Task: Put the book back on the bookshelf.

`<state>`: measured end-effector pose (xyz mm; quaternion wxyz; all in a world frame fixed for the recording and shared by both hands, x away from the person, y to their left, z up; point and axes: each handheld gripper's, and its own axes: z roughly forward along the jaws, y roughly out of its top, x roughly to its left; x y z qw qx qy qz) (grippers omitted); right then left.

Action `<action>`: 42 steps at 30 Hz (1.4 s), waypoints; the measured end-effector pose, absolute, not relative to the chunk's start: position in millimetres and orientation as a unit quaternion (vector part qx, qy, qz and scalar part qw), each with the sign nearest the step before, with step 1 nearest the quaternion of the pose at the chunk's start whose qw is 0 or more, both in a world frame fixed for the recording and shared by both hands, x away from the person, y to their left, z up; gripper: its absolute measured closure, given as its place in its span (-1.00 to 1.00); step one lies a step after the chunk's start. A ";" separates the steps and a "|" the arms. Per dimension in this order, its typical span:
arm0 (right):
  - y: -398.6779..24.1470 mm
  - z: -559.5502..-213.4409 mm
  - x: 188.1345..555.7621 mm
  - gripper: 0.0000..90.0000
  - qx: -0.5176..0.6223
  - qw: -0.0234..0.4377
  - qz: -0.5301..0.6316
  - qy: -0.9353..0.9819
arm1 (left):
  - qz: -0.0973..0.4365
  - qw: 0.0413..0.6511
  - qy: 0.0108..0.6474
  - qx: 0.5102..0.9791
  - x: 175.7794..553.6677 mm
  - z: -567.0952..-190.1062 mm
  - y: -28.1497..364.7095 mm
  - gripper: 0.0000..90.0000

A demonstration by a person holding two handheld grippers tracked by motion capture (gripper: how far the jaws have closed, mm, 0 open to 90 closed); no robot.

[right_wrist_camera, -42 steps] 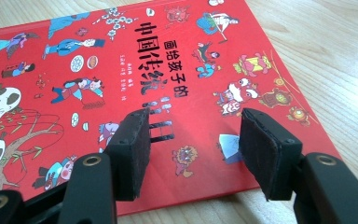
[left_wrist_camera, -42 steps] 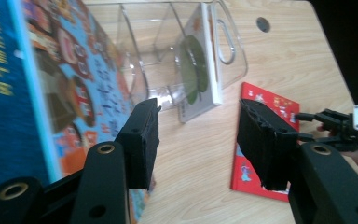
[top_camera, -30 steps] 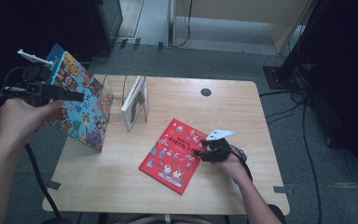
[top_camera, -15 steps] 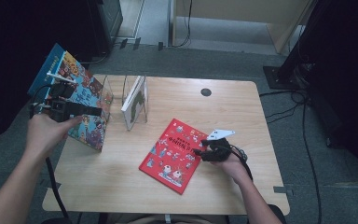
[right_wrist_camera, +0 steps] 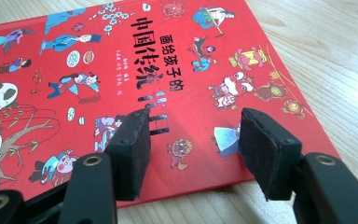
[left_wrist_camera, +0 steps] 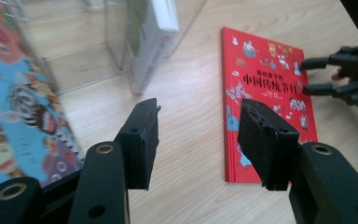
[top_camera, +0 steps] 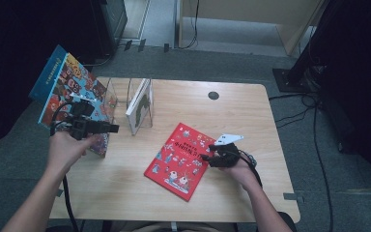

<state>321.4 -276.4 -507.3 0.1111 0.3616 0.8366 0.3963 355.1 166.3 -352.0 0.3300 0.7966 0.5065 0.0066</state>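
A red picture book lies flat on the wooden table. My right gripper rests at its right edge, open; in the right gripper view the gripper straddles the cover near its lower corner without pinching it. A blue picture book leans upright at the table's left edge against a clear acrylic book stand. A white book stands in that stand. My left gripper hovers in front of the blue book, open and empty, pointing toward the red book.
A small black round spot marks the table's far side. A dark cabinet stands behind the table on the left. Cables trail over the floor at the right. My right gripper also appears far off in the left gripper view.
My left gripper has come down from beside the blue book's upper part toward the table and shifted right. The blue book, the red book and the right gripper have kept still.
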 end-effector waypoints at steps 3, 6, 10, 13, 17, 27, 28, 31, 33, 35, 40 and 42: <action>-276.2 -507.5 321.4 -0.03 0.360 0.112 0.396 0.837 | 0.006 0.329 0.501 0.800 353.7 -360.7 159.8 0.07; -275.5 -507.6 321.0 -0.03 0.359 0.113 0.396 0.838 | -0.001 0.333 0.497 0.801 353.8 -372.0 153.5 0.08; -274.8 -507.8 320.3 -0.03 0.357 0.115 0.395 0.839 | -0.005 0.332 0.494 0.804 353.4 -385.9 143.9 0.08; -275.1 -508.1 320.0 -0.03 0.357 0.116 0.396 0.838 | -0.010 0.329 0.488 0.808 353.0 -396.0 136.9 0.08; -275.7 -508.8 318.7 -0.03 0.357 0.118 0.398 0.837 | -0.018 0.333 0.482 0.810 352.7 -406.9 128.5 0.08; -278.6 -509.8 313.8 -0.03 0.357 0.122 0.402 0.834 | -0.029 0.326 0.467 0.821 355.9 -434.3 108.1 0.09; -279.1 -509.9 313.2 -0.03 0.358 0.122 0.403 0.833 | -0.031 0.327 0.467 0.821 356.3 -437.5 106.1 0.09; -281.2 -510.1 311.0 -0.03 0.362 0.122 0.403 0.831 | -0.041 0.328 0.463 0.822 357.1 -446.2 100.2 0.09; -283.1 -510.3 310.2 -0.03 0.360 0.124 0.404 0.832 | -0.048 0.330 0.460 0.823 357.9 -451.9 97.0 0.11; -284.9 -510.4 308.2 -0.03 0.364 0.124 0.405 0.830 | -0.046 0.330 0.455 0.826 357.9 -456.5 93.5 0.12; -289.8 -511.6 305.3 -0.01 0.378 0.119 0.399 0.827 | -0.047 0.331 0.445 0.831 359.4 -466.6 88.2 0.12; -292.2 -512.6 304.5 0.00 0.381 0.115 0.400 0.826 | -0.048 0.328 0.440 0.835 360.3 -470.0 87.1 0.12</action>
